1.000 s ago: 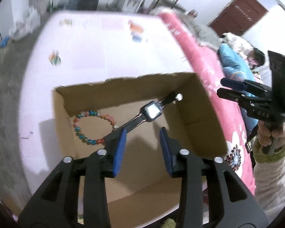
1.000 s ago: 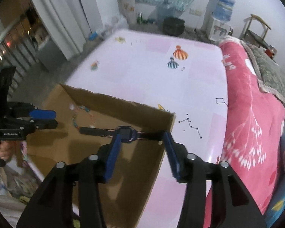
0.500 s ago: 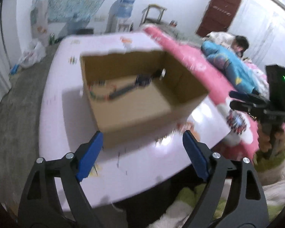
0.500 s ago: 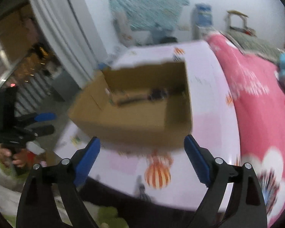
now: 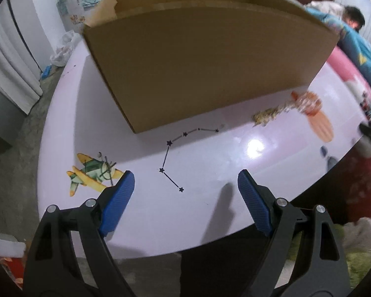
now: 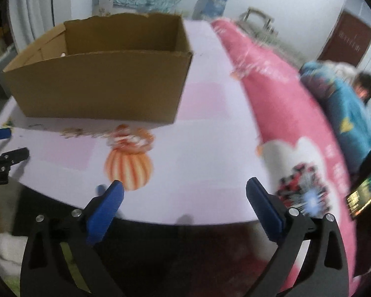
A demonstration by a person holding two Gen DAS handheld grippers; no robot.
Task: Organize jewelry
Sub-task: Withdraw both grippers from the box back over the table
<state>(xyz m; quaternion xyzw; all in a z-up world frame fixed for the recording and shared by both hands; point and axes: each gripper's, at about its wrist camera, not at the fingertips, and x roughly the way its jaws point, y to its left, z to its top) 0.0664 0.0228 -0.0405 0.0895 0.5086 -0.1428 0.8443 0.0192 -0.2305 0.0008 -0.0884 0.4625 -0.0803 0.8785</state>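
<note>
A brown cardboard box (image 5: 205,61) (image 6: 99,86) stands on the pale printed table (image 5: 210,210), and its near wall hides what is inside. In front of it lie an orange-and-white bead bracelet (image 5: 306,101) (image 6: 128,139) and a small golden chain (image 5: 267,116) (image 6: 71,132). My left gripper (image 5: 185,185) hovers open over the table's near part with nothing between its blue pads; it also shows at the left edge of the right wrist view (image 6: 5,146). My right gripper (image 6: 184,190) hangs over the near table edge, jaws still opening and empty, short of the bracelet.
A pink quilt (image 6: 284,113) lies along the table's right side, and a person in a blue top (image 6: 346,113) lies on it. The table's front edge (image 6: 185,220) is close under both grippers. Grey floor and a curtain (image 5: 10,69) are on the left.
Both grippers have pulled back out of the box and sunk toward the table's near edge, and their jaws have widened. The watch and bead bracelet seen inside the box are now hidden.
</note>
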